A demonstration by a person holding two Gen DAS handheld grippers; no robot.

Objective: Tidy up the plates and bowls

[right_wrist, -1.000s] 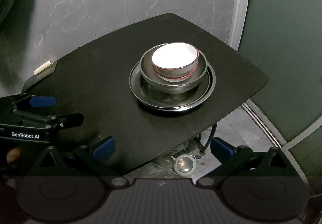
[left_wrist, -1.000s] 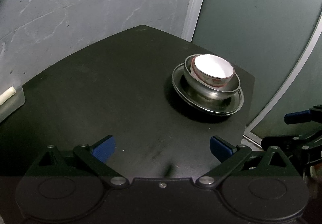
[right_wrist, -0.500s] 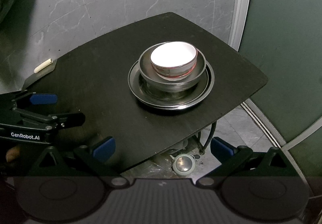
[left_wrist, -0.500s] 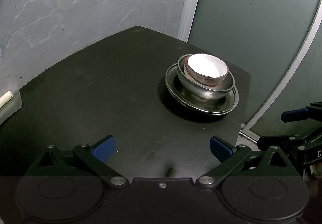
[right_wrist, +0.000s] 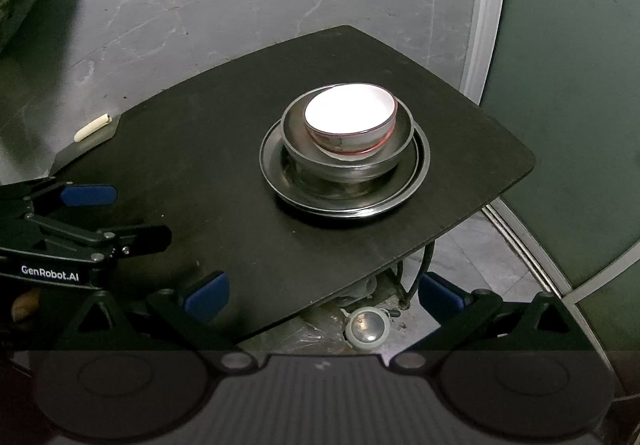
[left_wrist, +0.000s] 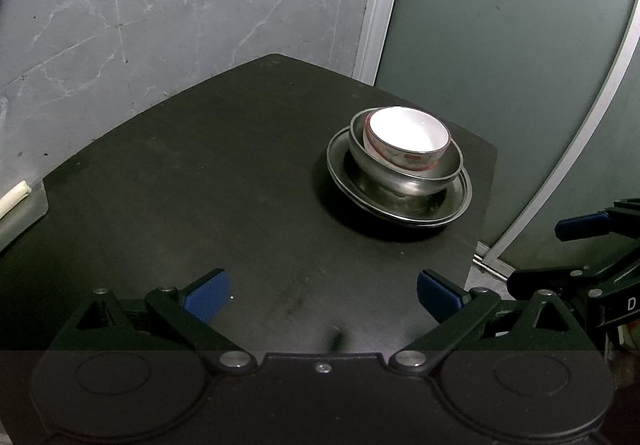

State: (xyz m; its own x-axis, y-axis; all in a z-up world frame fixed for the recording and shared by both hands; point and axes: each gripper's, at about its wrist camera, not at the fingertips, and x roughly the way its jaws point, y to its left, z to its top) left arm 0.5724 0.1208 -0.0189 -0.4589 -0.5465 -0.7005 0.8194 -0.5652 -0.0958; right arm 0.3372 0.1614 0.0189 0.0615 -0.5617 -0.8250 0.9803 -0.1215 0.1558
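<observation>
A white bowl with a red rim (left_wrist: 406, 139) (right_wrist: 350, 117) sits inside a steel bowl (left_wrist: 400, 175) (right_wrist: 348, 169), which stands on a steel plate (left_wrist: 456, 201) (right_wrist: 416, 173) at the right side of the black table (left_wrist: 200, 185) (right_wrist: 200, 149). My left gripper (left_wrist: 322, 295) is open and empty above the table's near part, left of the stack. My right gripper (right_wrist: 324, 293) is open and empty over the table's near edge, short of the stack. Each gripper shows at the edge of the other's view, the right one (left_wrist: 576, 245) and the left one (right_wrist: 116, 217).
A small white stick (right_wrist: 92, 127) (left_wrist: 14, 197) lies on a grey sheet at the table's left corner. A grey marble wall and a green panel stand behind. Under the table's front edge are a caster (right_wrist: 368, 327) and cables on the floor.
Both grippers have drifted slightly; the stack has shifted a little in each view. Nothing was grasped or let go.
</observation>
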